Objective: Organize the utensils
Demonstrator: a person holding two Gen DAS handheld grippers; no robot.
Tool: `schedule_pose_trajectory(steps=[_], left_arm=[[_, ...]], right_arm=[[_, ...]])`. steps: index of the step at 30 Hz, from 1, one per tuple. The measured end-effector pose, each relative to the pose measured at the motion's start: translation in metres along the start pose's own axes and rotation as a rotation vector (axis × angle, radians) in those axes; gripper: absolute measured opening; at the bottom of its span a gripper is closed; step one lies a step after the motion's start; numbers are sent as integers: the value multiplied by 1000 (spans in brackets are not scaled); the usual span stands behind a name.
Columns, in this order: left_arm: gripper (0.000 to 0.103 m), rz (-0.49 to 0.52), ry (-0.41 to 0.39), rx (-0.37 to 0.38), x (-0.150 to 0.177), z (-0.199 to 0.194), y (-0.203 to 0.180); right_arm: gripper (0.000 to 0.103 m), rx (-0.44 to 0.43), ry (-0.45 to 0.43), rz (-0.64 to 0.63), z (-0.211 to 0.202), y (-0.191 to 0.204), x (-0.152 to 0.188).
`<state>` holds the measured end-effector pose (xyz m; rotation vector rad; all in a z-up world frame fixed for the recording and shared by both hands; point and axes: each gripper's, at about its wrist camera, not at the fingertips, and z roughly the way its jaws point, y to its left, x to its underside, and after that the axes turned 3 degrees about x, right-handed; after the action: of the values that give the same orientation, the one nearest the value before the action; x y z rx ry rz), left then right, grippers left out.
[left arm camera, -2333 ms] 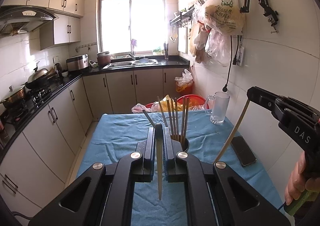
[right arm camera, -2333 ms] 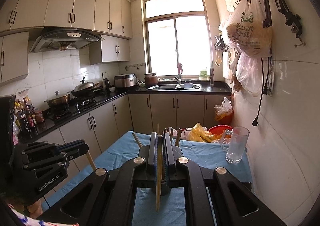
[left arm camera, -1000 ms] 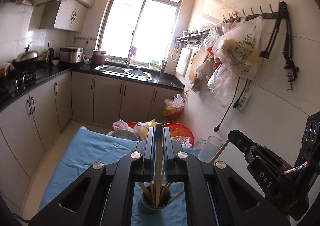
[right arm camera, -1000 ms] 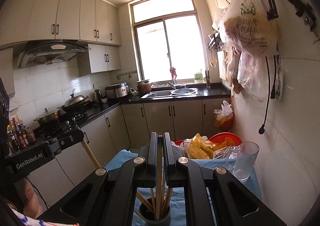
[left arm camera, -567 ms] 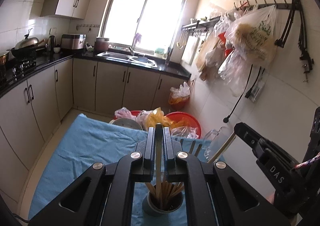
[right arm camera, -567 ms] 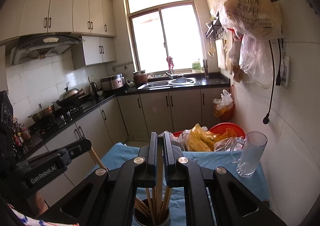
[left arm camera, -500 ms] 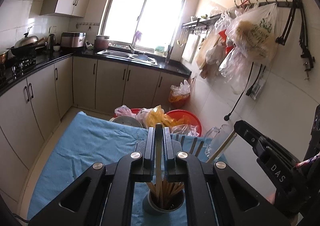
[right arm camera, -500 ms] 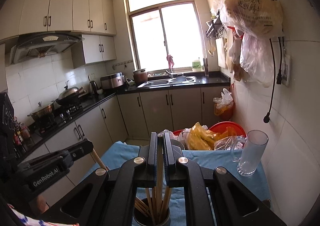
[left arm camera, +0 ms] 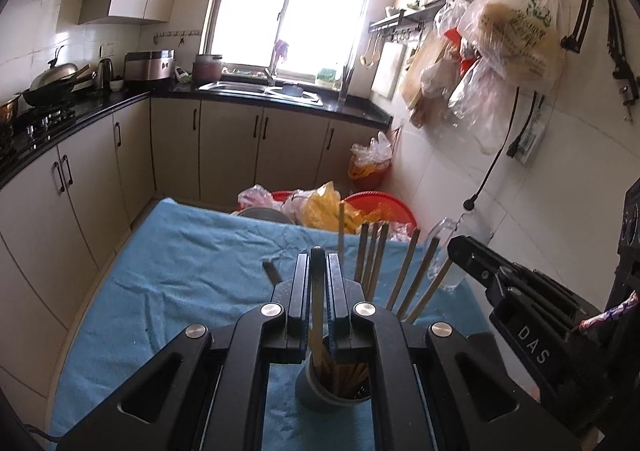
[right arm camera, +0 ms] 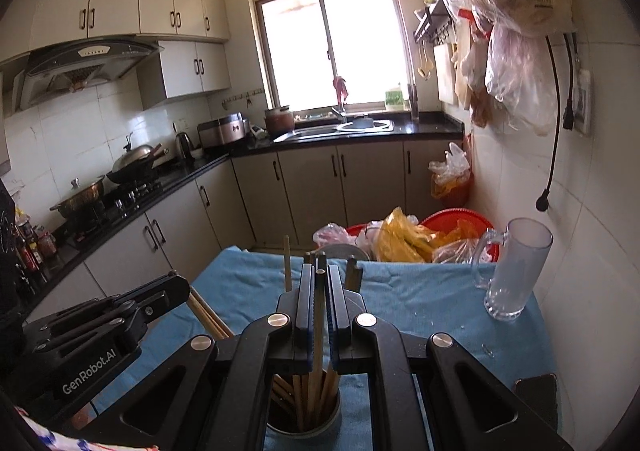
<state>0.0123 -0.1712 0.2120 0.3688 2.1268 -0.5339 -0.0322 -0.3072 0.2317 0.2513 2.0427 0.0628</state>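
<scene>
I have a chopstick clamped in each gripper, and both are over the grey holder cup [left arm camera: 334, 387] on the blue-covered table [left arm camera: 192, 275]. My left gripper [left arm camera: 318, 283] is pinched tight on one pale chopstick [left arm camera: 317, 315], whose lower end reaches down into the cup's mouth among the sticks already there. My right gripper [right arm camera: 319, 291] is likewise closed on its own chopstick [right arm camera: 319, 331], its tip down among the bundle in the same cup [right arm camera: 304, 421].

Most of the job looks done to me: a good handful of chopsticks [left arm camera: 374, 257] already stands upright or leaning in the cup, and I see no loose utensils on the cloth in either view, though the gripper bodies hide the near part of the table. What is left, as I judge it, is to let go of these two sticks so they drop in, then pull both grippers clear without knocking the cup. A glass mug [right arm camera: 514, 271] stands well apart by the wall.
</scene>
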Motion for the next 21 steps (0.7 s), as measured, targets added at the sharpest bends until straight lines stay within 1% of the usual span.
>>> schedule_pose_trajectory(steps=[2, 6, 21], left_arm=[[7, -2, 10, -6, 2, 2, 2], [7, 11, -4, -33, 7, 1, 3], [7, 18, -6, -40, 10, -3, 4]], right_arm=[[6, 2, 9, 1, 3, -1, 2], [6, 4, 24, 1, 7, -2, 7], [6, 21, 26, 2, 9, -2, 7]])
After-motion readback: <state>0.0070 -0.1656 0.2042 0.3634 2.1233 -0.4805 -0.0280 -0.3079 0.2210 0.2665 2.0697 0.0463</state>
